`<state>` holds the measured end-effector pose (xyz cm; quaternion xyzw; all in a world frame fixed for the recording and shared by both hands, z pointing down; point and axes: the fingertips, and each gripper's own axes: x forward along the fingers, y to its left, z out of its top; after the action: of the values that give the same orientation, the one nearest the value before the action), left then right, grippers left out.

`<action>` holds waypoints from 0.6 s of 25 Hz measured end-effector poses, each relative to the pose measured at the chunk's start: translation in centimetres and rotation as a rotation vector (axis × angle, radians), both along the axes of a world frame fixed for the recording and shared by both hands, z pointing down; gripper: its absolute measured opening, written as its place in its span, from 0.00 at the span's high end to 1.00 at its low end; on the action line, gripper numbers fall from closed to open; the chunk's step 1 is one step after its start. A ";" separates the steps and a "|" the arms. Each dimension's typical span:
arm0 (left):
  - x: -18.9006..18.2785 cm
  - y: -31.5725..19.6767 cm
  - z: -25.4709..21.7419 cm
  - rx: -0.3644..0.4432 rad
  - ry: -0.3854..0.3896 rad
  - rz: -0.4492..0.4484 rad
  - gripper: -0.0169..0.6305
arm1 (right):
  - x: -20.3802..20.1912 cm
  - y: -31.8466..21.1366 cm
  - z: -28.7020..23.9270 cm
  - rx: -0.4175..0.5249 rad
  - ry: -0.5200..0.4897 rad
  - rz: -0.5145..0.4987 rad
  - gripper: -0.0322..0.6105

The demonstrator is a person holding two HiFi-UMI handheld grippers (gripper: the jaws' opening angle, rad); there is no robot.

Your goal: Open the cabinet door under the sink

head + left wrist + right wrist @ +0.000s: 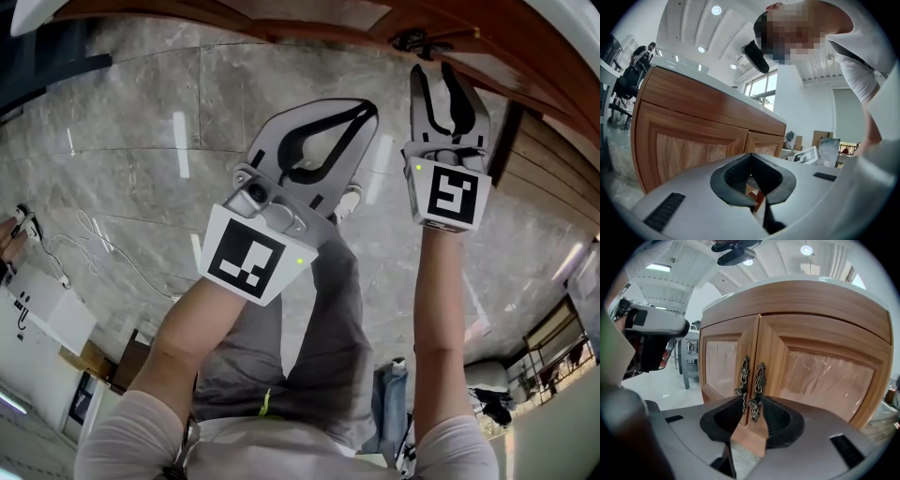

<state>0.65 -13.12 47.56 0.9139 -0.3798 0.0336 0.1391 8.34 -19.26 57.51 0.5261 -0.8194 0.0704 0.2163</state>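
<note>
Your right gripper (pixel 751 401) points at the middle of the cabinet (pixel 797 333), where the two doors meet. Its jaws stand wide apart and nothing is clamped. The two dark ornate handles hang side by side at the seam, the left handle (pixel 743 376) on the left door (pixel 723 369) and the right handle (pixel 758 385) on the right door (pixel 829 380). In your right gripper view their lower ends show in the gap between the jaws, with no pad pressing on either. Both doors are shut and flush under the pale bench top (pixel 801 280).

From your head view the right gripper (pixel 436 70) reaches toward the far brown cabinet front (pixel 525 89), its tips close below the dark handles (pixel 427 39); whether they touch cannot be told.

Your left gripper (pixel 367 111) is held to the left over the grey stone floor (pixel 131 131), apart from the cabinet. Its jaws are closed tip to tip on nothing. In its own view the left gripper (pixel 751 155) looks along the wooden front from the side.
</note>
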 end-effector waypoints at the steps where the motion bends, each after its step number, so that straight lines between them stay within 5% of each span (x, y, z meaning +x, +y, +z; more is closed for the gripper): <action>1: -0.1 -0.1 0.3 -0.001 -0.002 0.001 0.95 | 0.0 -0.1 0.4 -0.005 0.002 0.005 0.76; 15: -0.5 -0.8 2.4 -0.017 -0.002 -0.008 0.95 | -0.1 -2.0 1.5 0.049 0.048 0.039 0.76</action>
<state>0.20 -13.90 49.97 0.9111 -0.3835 0.0373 0.1467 8.26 -21.23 59.02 0.5486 -0.8051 0.0418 0.2216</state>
